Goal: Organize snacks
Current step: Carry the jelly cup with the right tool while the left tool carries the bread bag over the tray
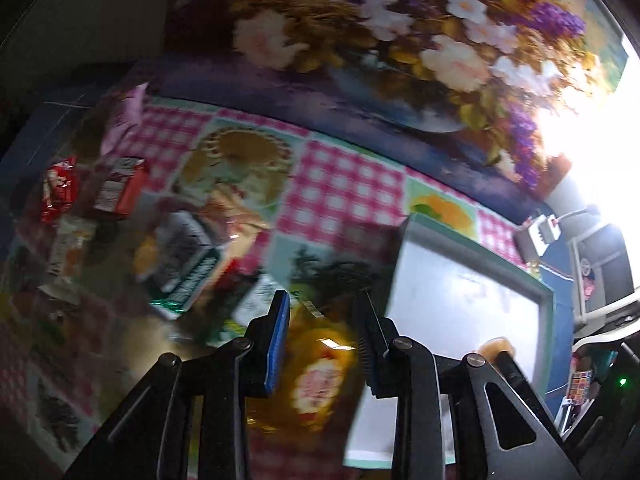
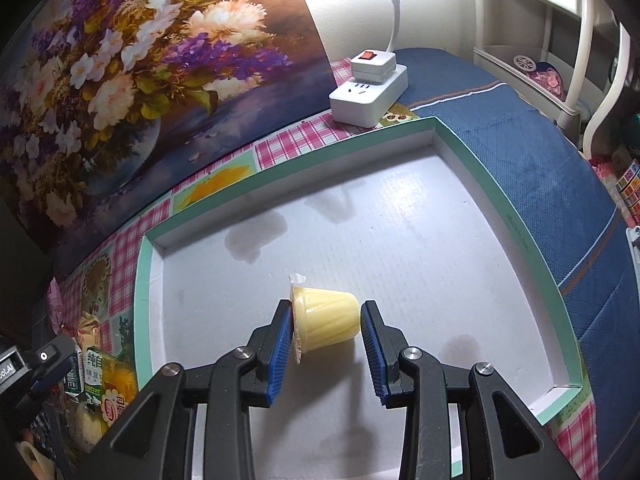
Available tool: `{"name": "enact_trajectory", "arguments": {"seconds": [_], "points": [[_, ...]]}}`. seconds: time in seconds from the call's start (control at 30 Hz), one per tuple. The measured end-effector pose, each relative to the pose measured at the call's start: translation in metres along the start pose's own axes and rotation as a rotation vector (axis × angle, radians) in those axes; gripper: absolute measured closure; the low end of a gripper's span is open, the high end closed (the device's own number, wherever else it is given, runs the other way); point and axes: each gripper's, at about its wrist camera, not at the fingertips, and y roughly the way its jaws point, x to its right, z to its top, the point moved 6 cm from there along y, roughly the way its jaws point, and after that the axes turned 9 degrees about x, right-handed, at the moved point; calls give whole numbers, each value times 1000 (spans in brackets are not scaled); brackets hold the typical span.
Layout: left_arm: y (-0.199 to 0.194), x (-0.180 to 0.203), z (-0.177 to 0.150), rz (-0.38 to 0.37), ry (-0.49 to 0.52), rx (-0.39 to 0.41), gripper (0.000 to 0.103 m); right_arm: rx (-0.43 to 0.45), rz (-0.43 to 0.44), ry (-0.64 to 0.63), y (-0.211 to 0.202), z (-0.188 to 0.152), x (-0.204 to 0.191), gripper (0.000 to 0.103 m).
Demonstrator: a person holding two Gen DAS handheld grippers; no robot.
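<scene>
In the right wrist view a yellow jelly cup (image 2: 326, 318) lies on its side inside the white tray (image 2: 400, 216) with the green rim. My right gripper (image 2: 326, 320) straddles the cup, its jaws open with a small gap on the right side. In the blurred left wrist view my left gripper (image 1: 322, 320) is open above a yellow-orange snack packet (image 1: 316, 376) on the checked tablecloth. Several more snacks lie to its left: a green-and-white box (image 1: 186, 272), a red-brown box (image 1: 120, 190) and a red wrapper (image 1: 58, 190). The tray (image 1: 472, 296) is at its right.
A flower painting (image 2: 132, 60) leans behind the table. A white power strip (image 2: 368, 96) with a lamp stands behind the tray. A blue cloth (image 2: 540, 168) lies to the right of the tray, a white shelf (image 2: 560, 60) beyond it. Snack packets (image 2: 100, 376) lie left of the tray.
</scene>
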Motion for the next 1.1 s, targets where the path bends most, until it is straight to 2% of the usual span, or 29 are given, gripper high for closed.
{"name": "enact_trajectory", "arguments": {"seconds": [0.1, 0.4, 0.53, 0.7, 0.83, 0.97, 1.1], "points": [[2, -1, -8, 8, 77, -51, 60, -15, -13, -2, -1, -1, 1, 66], [26, 15, -53, 34, 258, -191, 60, -27, -13, -4, -6, -1, 0, 66], [30, 18, -59, 56, 304, -183, 59, -36, -15, -8, -6, -3, -2, 66], [40, 23, -66, 94, 354, -172, 53, -49, -15, -11, -3, -5, -3, 66], [43, 22, -68, 103, 349, -171, 53, -51, -15, -9, -4, -5, -2, 66], [39, 21, -67, 99, 341, -165, 60, -53, -15, -10, -3, -6, -3, 66], [27, 19, -56, 84, 329, -140, 61, -56, -13, -5, -3, -6, -3, 66]]}}
